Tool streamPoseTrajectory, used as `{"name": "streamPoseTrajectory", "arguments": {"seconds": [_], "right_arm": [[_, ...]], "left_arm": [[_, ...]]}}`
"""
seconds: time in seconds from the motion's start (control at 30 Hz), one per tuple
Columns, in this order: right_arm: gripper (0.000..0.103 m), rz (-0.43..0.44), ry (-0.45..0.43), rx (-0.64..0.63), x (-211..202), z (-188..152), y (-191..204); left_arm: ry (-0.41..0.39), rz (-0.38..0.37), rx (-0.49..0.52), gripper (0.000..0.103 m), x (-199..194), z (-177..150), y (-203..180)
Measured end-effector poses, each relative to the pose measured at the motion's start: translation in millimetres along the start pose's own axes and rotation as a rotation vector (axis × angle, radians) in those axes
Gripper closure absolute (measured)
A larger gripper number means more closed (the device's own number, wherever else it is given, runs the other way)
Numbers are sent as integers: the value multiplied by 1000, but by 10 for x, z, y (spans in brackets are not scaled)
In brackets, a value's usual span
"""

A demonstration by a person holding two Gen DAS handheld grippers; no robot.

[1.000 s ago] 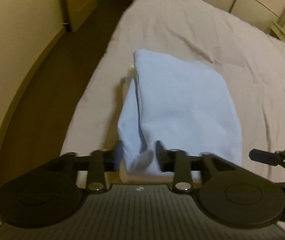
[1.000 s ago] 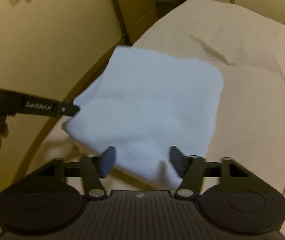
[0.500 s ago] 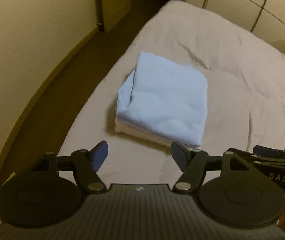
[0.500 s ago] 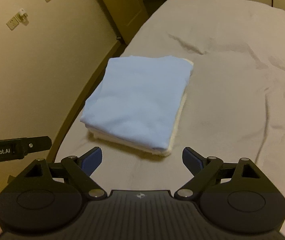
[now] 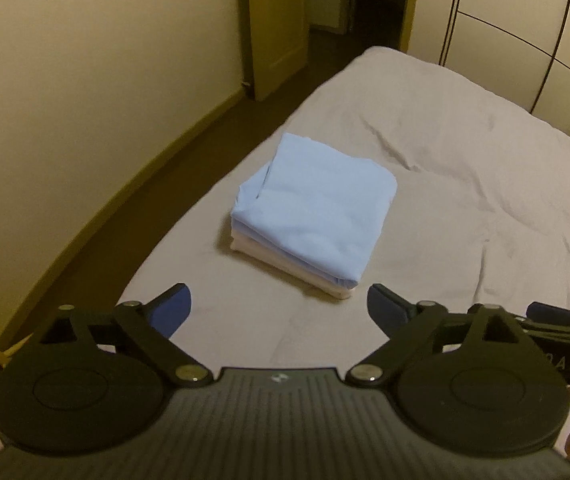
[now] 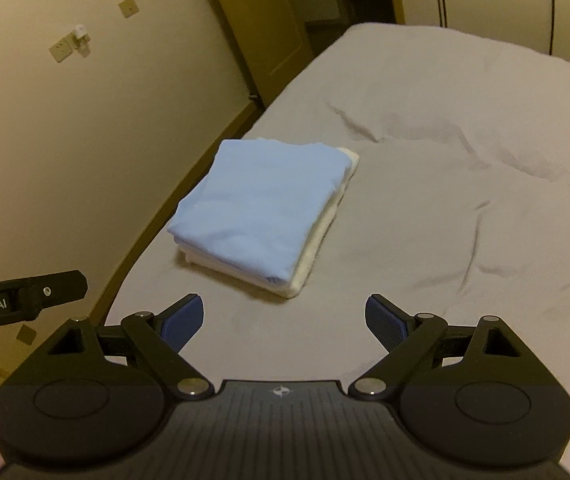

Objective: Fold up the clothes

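Clothes sit in a small stack near the left edge of the bed (image 5: 465,168), close to the wall side: a light blue folded garment (image 5: 317,204) lies squarely on top of a white folded garment (image 5: 285,264), whose edge peeks out along the near and right sides. Stacking them that way keeps the finished pieces compact and out of the open part of the sheet, which looks a sensible spot for a done pile.

Both tools hang above and short of the stack, tilted down toward it. On the left gripper (image 5: 279,312) the jaws are opening, already spread wide, with nothing but bare sheet between the blue pads. On the right gripper (image 6: 285,318) the fingers stand wide apart as well, and they too hold nothing. Neither touches the cloth, which suggests the top piece is released and the fold counts as finished.

Blue fabric looks thin, smooth and soft, with rounded folded edges and a slight pucker at its left side. White cloth beneath seems thicker and fluffier. Grey bedding is matte and creased into long soft wrinkles. Gripper bodies are hard black plastic with ribbed fronts.
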State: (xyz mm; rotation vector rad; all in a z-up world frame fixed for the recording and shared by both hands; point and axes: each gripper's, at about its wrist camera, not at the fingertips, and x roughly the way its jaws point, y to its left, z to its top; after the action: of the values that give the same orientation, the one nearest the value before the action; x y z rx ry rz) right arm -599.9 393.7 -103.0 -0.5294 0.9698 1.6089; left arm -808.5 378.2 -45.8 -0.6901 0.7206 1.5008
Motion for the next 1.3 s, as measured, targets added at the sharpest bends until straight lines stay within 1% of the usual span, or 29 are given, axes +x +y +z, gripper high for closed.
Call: {"name": "streamPoseTrajectory", "arguments": {"seconds": [0.03, 0.1, 0.27, 0.4, 0.5, 0.57, 0.7, 0.77, 0.8, 0.83, 0.9, 1.0, 1.17, 1.3], "right_arm": [[13, 6, -2, -9, -44, -18, -28], [13, 12, -4, -29, -127, -50, -88], [13, 25, -2, -75, -285, -123, -249], [13, 16, 6, -120, -332, -150, -333], [13, 13, -1, -158, -356, -142, -371], [13, 6, -6, -182, -361, -111, -389], [12, -23, -11, -234, -343, -39, -412], [12, -34, -9, -255, -322, -3, -422], [8, -34, -9, -261, -311, 15, -427], [1, -33, -10, -264, -301, 32, -435], [1, -32, -13, -264, -272, 63, -453], [1, -36, 4, -268, -188, 104, -468], [1, -30, 60, -257, 23, 147, -477], [1, -28, 97, -261, 195, 172, -457]], "left_arm": [[-7, 6, -6, 3, -56, -36, -42], [-20, 18, -20, 1, -164, -108, -121], [-39, 43, -57, 1, -331, -299, -296], [-38, 59, -86, 1, -358, -407, -398], [-64, 110, -92, 1, -418, -441, -497], [-79, 125, -109, 1, -430, -437, -537], [-57, 90, -165, 1, -385, -428, -552], [-47, 101, -169, 1, -345, -429, -570], [-42, 107, -171, 1, -325, -429, -580], [-40, 122, -169, 1, -298, -431, -590], [-35, 138, -171, 1, -237, -445, -598], [-15, 134, -174, 1, -164, -461, -610], [11, 134, -203, 1, -17, -460, -567], [49, 132, -222, 1, 143, -441, -520]]}}
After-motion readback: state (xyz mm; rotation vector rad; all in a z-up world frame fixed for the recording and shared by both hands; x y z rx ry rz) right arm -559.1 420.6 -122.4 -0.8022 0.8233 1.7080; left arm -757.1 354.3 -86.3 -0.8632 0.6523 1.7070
